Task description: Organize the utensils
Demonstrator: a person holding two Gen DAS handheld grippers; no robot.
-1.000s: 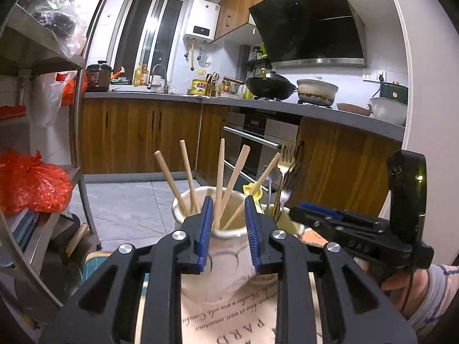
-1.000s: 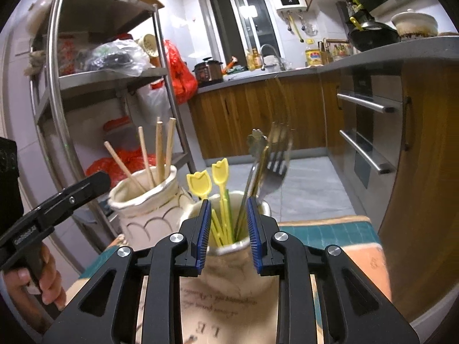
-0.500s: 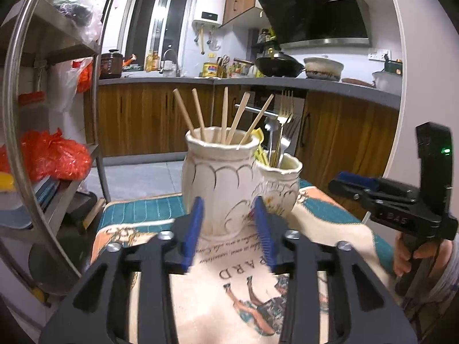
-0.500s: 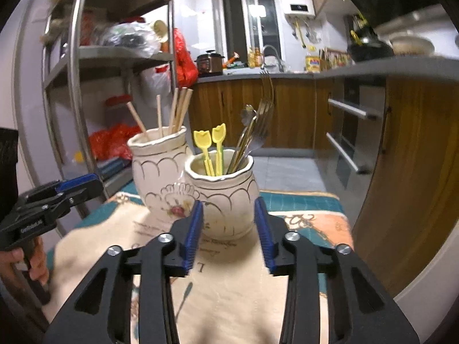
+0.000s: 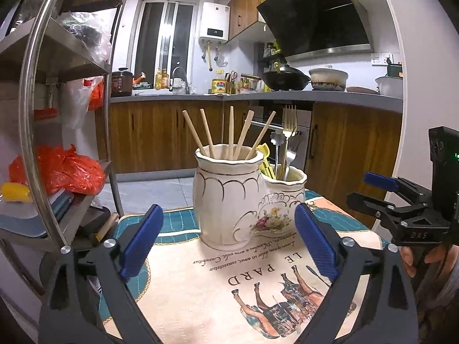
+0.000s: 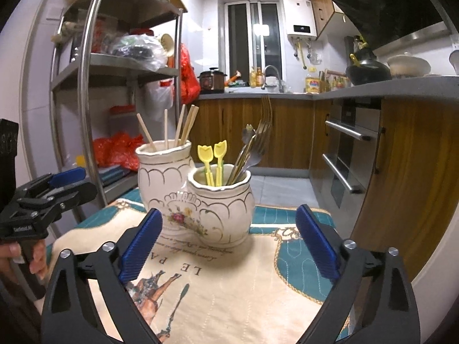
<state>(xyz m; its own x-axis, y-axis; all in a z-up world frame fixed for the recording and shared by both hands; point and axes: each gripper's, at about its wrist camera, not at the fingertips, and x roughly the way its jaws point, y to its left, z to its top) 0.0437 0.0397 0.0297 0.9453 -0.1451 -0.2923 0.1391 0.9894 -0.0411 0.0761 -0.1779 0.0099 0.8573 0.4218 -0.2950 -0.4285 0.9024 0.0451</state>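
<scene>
The taller pot (image 5: 228, 197) stood on the far part of the printed cloth (image 5: 218, 286), holding five wooden chopsticks (image 5: 229, 133) fanned upright. Touching it on the right in my left view was the shorter pot (image 6: 221, 200), with two yellow tulip picks (image 6: 212, 160) and a bunch of metal forks (image 6: 258, 140) and what I took for a spoon, though the handles overlapped too much to count. My left gripper (image 5: 228, 242) sat near the cloth's front edge, its jaws having just been opening, spread wide with nothing between them, clear of the pots. My right gripper (image 6: 229, 242) was likewise freshly opened, wide and empty, just short of the shorter pot. A metal shelf rack (image 6: 86, 86) stood at the far left, and the kitchen counter (image 5: 258, 97) ran behind.
</scene>
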